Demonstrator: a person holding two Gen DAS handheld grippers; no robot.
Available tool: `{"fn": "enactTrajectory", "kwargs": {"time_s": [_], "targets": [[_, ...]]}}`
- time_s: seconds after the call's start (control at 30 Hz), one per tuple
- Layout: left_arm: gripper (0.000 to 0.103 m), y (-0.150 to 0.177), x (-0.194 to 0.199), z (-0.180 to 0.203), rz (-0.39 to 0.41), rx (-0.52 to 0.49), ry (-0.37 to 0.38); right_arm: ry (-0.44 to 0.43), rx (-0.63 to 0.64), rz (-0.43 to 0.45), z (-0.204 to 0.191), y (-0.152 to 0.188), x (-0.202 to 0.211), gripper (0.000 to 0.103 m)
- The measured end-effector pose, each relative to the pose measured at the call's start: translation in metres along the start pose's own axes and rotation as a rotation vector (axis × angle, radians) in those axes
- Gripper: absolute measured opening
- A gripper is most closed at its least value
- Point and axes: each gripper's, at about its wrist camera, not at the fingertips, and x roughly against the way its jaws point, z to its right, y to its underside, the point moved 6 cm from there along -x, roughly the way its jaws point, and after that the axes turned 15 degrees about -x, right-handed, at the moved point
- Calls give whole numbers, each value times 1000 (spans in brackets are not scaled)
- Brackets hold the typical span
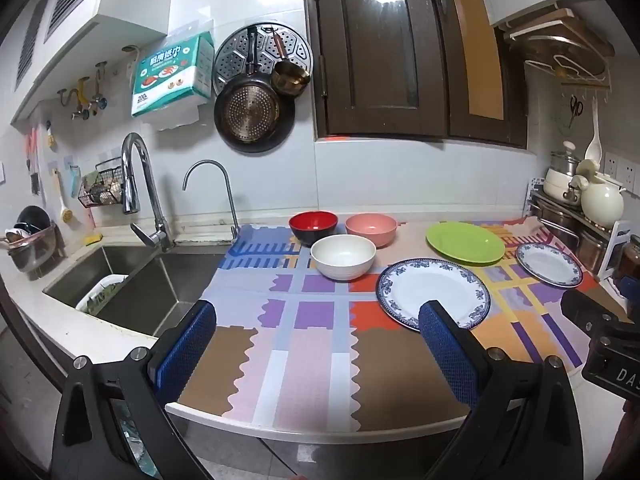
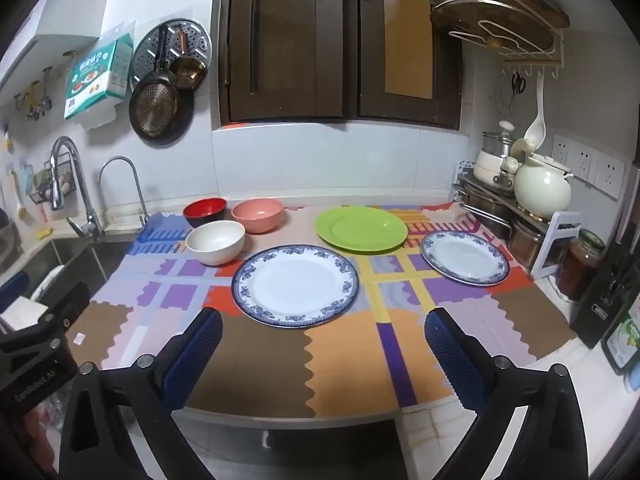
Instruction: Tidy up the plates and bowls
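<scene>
Crockery lay spread over a patchwork mat [image 2: 256, 364] on the kitchen counter, three bowls to the left and three plates to the right. At the back stood a red-and-black bowl [image 2: 205, 211] and a pink bowl [image 2: 258, 215] side by side, with a white bowl [image 2: 215, 242] just in front of them — whether it touched either one was hard to tell through the curved lens. A green plate [image 2: 361, 228] sat further right near the wall, a large blue-rimmed plate [image 2: 295, 285] lay in front of it toward the counter edge, and a smaller blue-rimmed plate [image 2: 464, 257] rested at the far right, near a rack holding a cream pot [image 2: 542, 192]. All six pieces lay singly, none stacked. The left gripper [image 1: 320, 332] hung above the near edge of the mat with its blue-padded fingers [image 1: 188, 344] spread wide and nothing between them; the right gripper [image 2: 322, 340] hovered likewise — jaws fully apart, empty, the large plate just beyond its tips. A steel sink [image 1: 132, 280] with a tall tap [image 1: 140, 184] lay to the left of the mat.
</scene>
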Motion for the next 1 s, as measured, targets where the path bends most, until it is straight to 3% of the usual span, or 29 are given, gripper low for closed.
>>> {"fn": "enactTrajectory", "kwargs": {"time_s": [0.27, 1.0], "targets": [[103, -10, 16, 3, 28, -3, -27, -45, -37, -16, 1, -5, 6, 102], [103, -13, 26, -5, 65, -3, -21, -44, -40, 13, 1, -8, 20, 102]]}}
